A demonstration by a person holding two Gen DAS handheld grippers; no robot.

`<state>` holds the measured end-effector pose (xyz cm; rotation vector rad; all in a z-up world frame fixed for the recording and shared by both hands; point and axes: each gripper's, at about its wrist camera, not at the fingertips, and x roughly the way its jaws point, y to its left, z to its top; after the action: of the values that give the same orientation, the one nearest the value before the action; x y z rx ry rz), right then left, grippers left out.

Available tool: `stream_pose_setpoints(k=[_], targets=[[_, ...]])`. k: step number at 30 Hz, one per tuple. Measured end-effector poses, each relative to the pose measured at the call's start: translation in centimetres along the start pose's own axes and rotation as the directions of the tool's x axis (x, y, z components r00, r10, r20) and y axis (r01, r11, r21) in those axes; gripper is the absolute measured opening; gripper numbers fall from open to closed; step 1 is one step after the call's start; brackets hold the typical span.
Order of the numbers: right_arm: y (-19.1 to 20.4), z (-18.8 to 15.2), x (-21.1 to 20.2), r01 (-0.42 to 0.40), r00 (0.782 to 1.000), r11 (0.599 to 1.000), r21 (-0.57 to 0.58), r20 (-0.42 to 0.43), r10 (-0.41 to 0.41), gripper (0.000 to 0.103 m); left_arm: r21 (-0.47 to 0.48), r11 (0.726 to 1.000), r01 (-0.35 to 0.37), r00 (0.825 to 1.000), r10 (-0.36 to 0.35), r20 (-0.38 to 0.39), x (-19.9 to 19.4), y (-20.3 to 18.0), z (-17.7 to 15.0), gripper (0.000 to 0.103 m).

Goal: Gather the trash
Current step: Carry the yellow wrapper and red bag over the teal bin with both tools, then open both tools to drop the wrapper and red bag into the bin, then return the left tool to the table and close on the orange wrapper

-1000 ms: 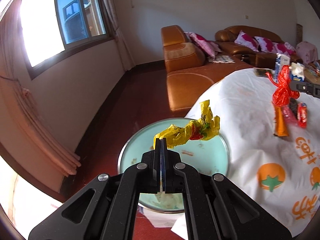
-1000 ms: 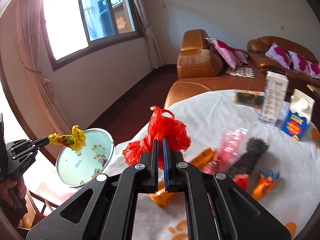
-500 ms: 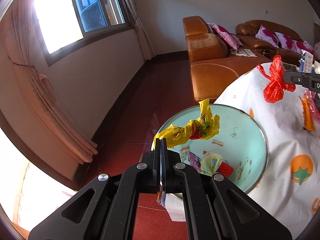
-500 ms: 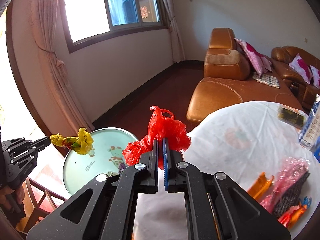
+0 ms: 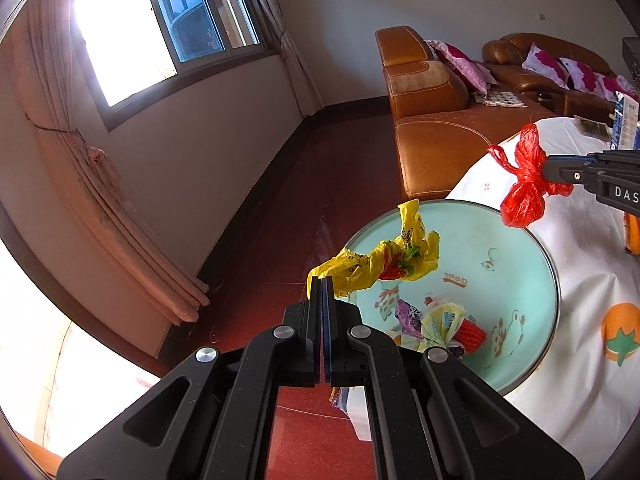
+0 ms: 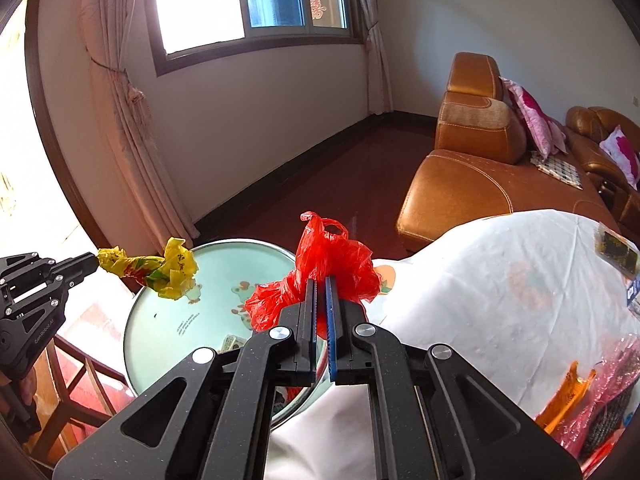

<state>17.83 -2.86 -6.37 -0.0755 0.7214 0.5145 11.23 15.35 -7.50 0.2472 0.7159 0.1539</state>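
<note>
My left gripper [image 5: 322, 280] is shut on a crumpled yellow wrapper [image 5: 380, 258] and holds it over the near-left rim of a pale green basin [image 5: 500, 240]. The basin holds several wrappers [image 5: 436, 322]. My right gripper [image 6: 320, 282] is shut on a red plastic bag [image 6: 324, 268] and holds it in the air at the basin's right edge [image 6: 168, 320], beside the table. In the left wrist view the red bag [image 5: 524, 184] hangs from the right gripper [image 5: 548, 168] above the basin's far rim. The yellow wrapper [image 6: 160, 268] and left gripper [image 6: 94, 260] show in the right wrist view.
A round table with a white printed cloth [image 6: 500, 300] stands right of the basin, with more wrappers [image 6: 592, 400] and cartons [image 5: 626, 124] on it. A brown leather sofa [image 6: 472, 176] stands behind. Dark red floor, curtains [image 5: 100, 200] and a window lie to the left.
Both grippers have swung left from the table toward the basin, each still holding its trash. The basin now lies closer and more fully under both.
</note>
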Motion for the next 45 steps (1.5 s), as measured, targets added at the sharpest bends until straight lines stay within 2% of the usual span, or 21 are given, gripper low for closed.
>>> stream_pose_setpoints(k=[19,21,22,23,24,26,27,28,30,38,43,45], targets=[[1.2,-0.1,0.6,-0.031,0.999,0.999,-0.026,-0.026,0.030,0.005,0.005,1.000,0.020,1.000,-0.020,-0.010,0.3,-0.2,-0.4,0.000],[1.4,-0.1,0.8,-0.049,0.998,0.998,-0.033,-0.034,0.048,0.010,0.005,1.000,0.022,1.000,-0.022,-0.016,0.4,-0.3,-0.5,0.001],[1.5,-0.2,0.8,-0.058,0.998,0.998,-0.035,-0.034,0.056,0.017,0.000,1.000,0.022,1.000,-0.022,-0.017,0.4,-0.2,-0.5,0.004],[1.5,-0.3,0.8,-0.060,0.998,0.998,-0.035,-0.033,0.059,0.032,-0.004,1.000,0.027,0.999,-0.027,-0.019,0.5,-0.2,-0.4,0.004],[1.5,-0.4,0.8,-0.061,0.998,0.998,-0.031,-0.030,0.060,0.037,-0.003,1.000,0.026,0.999,-0.027,-0.022,0.5,-0.2,-0.5,0.006],[1.5,-0.5,0.8,-0.060,0.998,0.998,-0.027,-0.035,0.059,0.038,-0.007,1.000,0.023,0.999,-0.023,-0.022,0.6,-0.2,-0.5,0.022],[1.4,-0.6,0.7,-0.056,0.998,0.998,-0.024,-0.035,0.056,0.040,-0.008,1.000,0.024,0.999,-0.024,-0.021,0.5,-0.2,-0.5,0.039],[1.3,-0.6,0.7,-0.055,0.998,0.998,-0.019,-0.033,0.054,0.043,-0.011,1.000,0.019,1.000,-0.019,-0.016,0.4,-0.2,-0.5,0.045],[0.8,-0.8,0.5,-0.051,0.998,0.999,-0.004,-0.029,0.050,0.048,-0.004,1.000,0.026,1.000,-0.026,-0.015,0.4,-0.5,-0.6,0.045],[-1.5,-1.8,-2.2,0.007,1.000,0.998,0.057,-0.021,-0.006,0.051,0.003,0.998,0.067,0.997,-0.067,-0.023,0.3,-1.8,-0.5,0.048],[-4.1,-4.1,-7.2,0.076,0.997,0.993,0.086,0.004,-0.076,0.055,0.052,0.991,0.122,0.993,-0.121,-0.011,-0.5,-4.6,-0.4,0.055],[-5.9,-5.6,-9.6,0.128,0.991,0.986,0.111,0.014,-0.130,0.057,0.080,0.987,0.139,0.990,-0.139,-0.007,-0.8,-6.2,-0.2,0.057]])
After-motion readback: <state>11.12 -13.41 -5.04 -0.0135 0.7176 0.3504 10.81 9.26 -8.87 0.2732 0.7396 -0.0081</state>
